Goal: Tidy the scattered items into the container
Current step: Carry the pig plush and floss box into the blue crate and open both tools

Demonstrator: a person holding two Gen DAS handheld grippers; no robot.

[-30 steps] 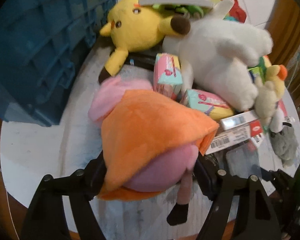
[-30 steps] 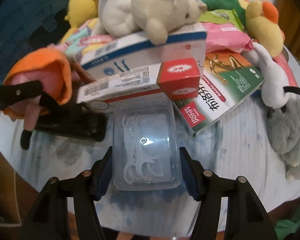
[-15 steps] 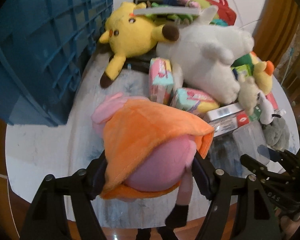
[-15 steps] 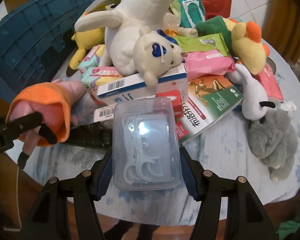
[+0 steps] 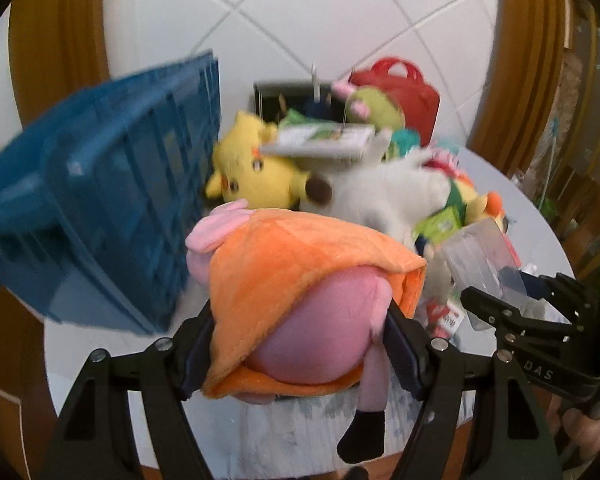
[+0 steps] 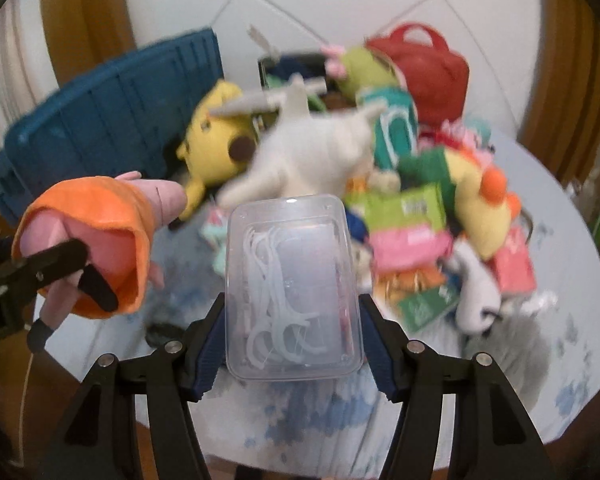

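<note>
Round white table [image 6: 560, 320] with faint blue floral print, crowded toward the far side.
Blue slatted crate [image 5: 100, 208] at far left edge; yellow plush [image 6: 216, 136] just beside it, white plush [image 6: 320, 152] heaped against that; red bag [image 6: 432, 72] at the back; green packet [image 6: 412, 208], pink packet [image 6: 412, 246], grey plush [image 6: 512, 352] toward right. Near edge bare.

Each handheld unit is a matte black plastic two-finger gripper: the left gripper [image 5: 300, 344] and the right gripper [image 6: 294, 344] share one design. Two angular, open-frame black arms diverge from the base, each carrying silver round-head screws [image 6: 173, 346] at the pivots. Finger pads [image 6: 208, 354] are dark blue ribbed rubber. Pale embossed lettering [image 5: 538, 375] marks the right unit's side beam; only part is legible.
</note>
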